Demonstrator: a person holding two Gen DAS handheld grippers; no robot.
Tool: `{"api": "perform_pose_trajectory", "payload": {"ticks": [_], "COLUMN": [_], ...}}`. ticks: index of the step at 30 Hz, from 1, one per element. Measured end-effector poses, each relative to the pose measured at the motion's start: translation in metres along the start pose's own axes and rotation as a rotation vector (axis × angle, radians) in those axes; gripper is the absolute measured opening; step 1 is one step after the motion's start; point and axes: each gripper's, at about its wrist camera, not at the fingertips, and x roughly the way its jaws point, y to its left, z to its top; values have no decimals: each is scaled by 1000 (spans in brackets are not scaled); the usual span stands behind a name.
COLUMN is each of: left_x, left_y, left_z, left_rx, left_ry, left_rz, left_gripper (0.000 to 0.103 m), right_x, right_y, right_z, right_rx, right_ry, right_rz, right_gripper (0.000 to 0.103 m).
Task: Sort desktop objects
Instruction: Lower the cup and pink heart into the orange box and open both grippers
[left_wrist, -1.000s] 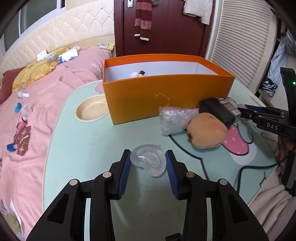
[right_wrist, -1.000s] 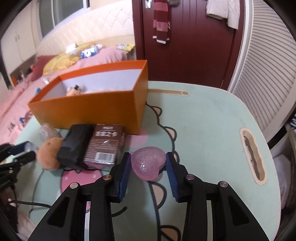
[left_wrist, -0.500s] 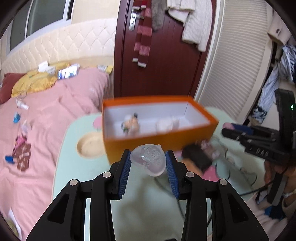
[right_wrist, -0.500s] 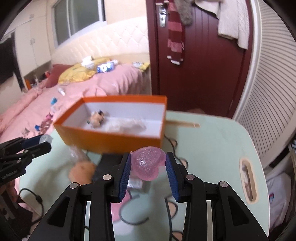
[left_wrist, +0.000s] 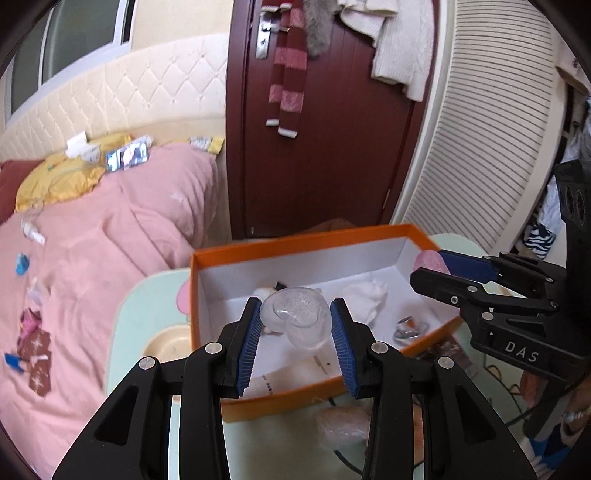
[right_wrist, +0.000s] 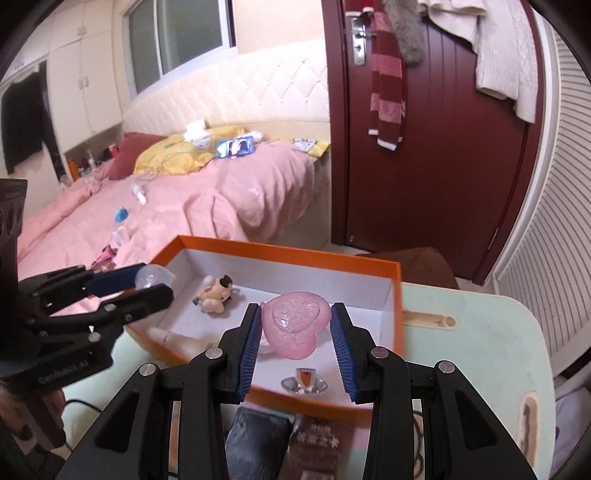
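Left wrist view: the left gripper (left_wrist: 294, 325) has its blue pads pressed on either side of a clear heart-shaped piece (left_wrist: 295, 321), held in the air over the near-left part of the orange box (left_wrist: 258, 400).
Box contents, left view: crumpled white paper (left_wrist: 365, 293) sits toward the far right corner and a small silvery piece (left_wrist: 408, 328) lies by the near right wall; a pale figurine is mostly hidden behind the clear heart.
Outside the box, left view: a wad of bubble wrap (left_wrist: 341, 424) lies on the table (left_wrist: 147, 314) against the box's near wall.
Right tool, left view: the right gripper (left_wrist: 430, 266) reaches in over the box's right end, pink showing between its fingers.
Right wrist view: the right gripper's pads grip a pink heart-shaped piece (right_wrist: 295, 325) over the near right part of the box.
Box contents, right view: the pig-like figurine (right_wrist: 216, 293) lies toward the far left corner; the silvery piece sits just under the pink heart.
Outside the box, right view: a dark pouch (right_wrist: 255, 441) and a brown packet (right_wrist: 317, 448) rest at the near wall.
Step in hand: judged as carrying both hearts to the box.
Doing it well: lower each heart inside the walls before loosening the pads, aim for bare white floor away from the figurine and silvery piece, and keep the two tools apart over the box.
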Motion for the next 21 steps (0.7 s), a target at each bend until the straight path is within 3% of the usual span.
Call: {"api": "perform_pose_trajectory", "payload": {"ticks": [2,21], "left_x": [11,11], "left_y": [5,1], "left_z": [-7,-13], "left_rx": [-30,-14], "left_ry": [32,9], "left_rz": [-10,-1], "left_gripper": [40,40], "right_x": [16,24], "right_y": [-1,-13], "right_z": [-7,-14], "right_rx": [4,30], "right_ry": [35,38], "right_rz": [-6,-11], "right_gripper": [37,37]}}
